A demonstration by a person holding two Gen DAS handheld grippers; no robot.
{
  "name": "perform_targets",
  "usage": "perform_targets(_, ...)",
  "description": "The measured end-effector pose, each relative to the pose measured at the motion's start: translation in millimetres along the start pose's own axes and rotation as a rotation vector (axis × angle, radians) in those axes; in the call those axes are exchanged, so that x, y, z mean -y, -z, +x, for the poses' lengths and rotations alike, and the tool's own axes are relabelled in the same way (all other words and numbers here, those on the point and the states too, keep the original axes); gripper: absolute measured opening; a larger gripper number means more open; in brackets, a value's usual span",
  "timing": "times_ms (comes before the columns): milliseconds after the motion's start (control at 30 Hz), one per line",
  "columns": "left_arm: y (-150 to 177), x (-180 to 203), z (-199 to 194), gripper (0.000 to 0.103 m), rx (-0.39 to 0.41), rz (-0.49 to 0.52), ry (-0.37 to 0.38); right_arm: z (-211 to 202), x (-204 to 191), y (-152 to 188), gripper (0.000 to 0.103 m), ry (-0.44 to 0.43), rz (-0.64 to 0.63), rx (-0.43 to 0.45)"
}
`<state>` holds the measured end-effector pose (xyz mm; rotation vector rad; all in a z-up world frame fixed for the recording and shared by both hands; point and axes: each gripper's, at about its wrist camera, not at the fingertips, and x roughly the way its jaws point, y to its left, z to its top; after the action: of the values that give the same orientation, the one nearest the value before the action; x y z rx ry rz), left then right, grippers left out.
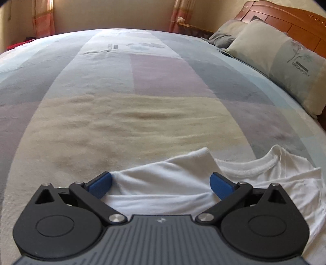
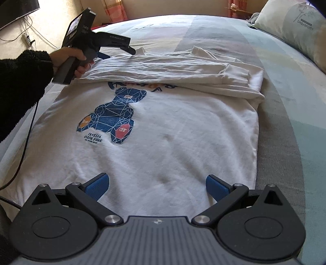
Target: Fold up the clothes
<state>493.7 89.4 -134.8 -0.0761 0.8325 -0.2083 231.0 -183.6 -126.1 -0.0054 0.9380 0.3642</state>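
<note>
A white long-sleeved sweatshirt (image 2: 183, 126) with a blue geometric bear print (image 2: 114, 114) lies flat on the bed. One sleeve is folded across the chest, and its cuff (image 2: 238, 73) lies near the right side. My right gripper (image 2: 155, 180) is open just above the hem, with nothing between its fingers. My left gripper (image 1: 161, 179) is open at the shoulder, with a raised fold of white cloth (image 1: 163, 175) between its blue pads. The ribbed collar (image 1: 254, 165) lies just to its right. In the right wrist view the left gripper (image 2: 130, 50) is held by a hand in a black fuzzy sleeve (image 2: 22, 85).
The bed carries a patchwork bedspread (image 1: 142, 91) in grey, pink and beige. Pillows (image 1: 285, 63) lean against a wooden headboard (image 1: 295, 26) on the right. A black cable (image 2: 26, 138) trails over the bed's left edge. Curtains (image 1: 44, 18) hang beyond the far side.
</note>
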Motion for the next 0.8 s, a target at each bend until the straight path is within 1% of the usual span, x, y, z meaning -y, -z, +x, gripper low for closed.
perform_targets(167,9.1,24.8,-38.0,0.102,0.016,0.125,0.032,2.2,1.7,0.1,0.103,0.0,0.0,-0.001)
perform_targets(433,68.9,52.5,-114.6,0.102,0.003,0.365,0.169,-22.2,-9.2,8.7,0.103,-0.007,-0.015,0.03)
perform_targets(467,76.1,52.3,-118.4,0.102,0.001,0.375,0.172,-24.4,-11.4,10.4,0.103,-0.008,-0.017,0.031)
perform_targets(533,88.8,40.0,-111.8,0.102,-0.027,0.324,0.167,-28.9,-15.7,13.9,0.103,-0.011,-0.023,0.032)
perform_targets(600,99.1,22.0,-99.4,0.102,-0.087,0.225,0.128,-33.6,-18.8,17.5,0.103,-0.01,-0.032,0.036)
perform_targets(633,104.3,12.9,-94.9,0.102,-0.104,0.181,0.117,-36.0,-20.3,19.3,0.103,-0.01,-0.037,0.038)
perform_targets(700,111.1,2.0,-104.9,0.102,-0.069,0.118,0.147,-40.7,-23.3,22.9,0.103,-0.008,-0.046,0.041)
perform_targets(800,107.4,-2.7,-124.4,0.102,-0.022,0.089,0.18,-41.0,-21.8,26.5,0.103,-0.006,-0.04,0.031)
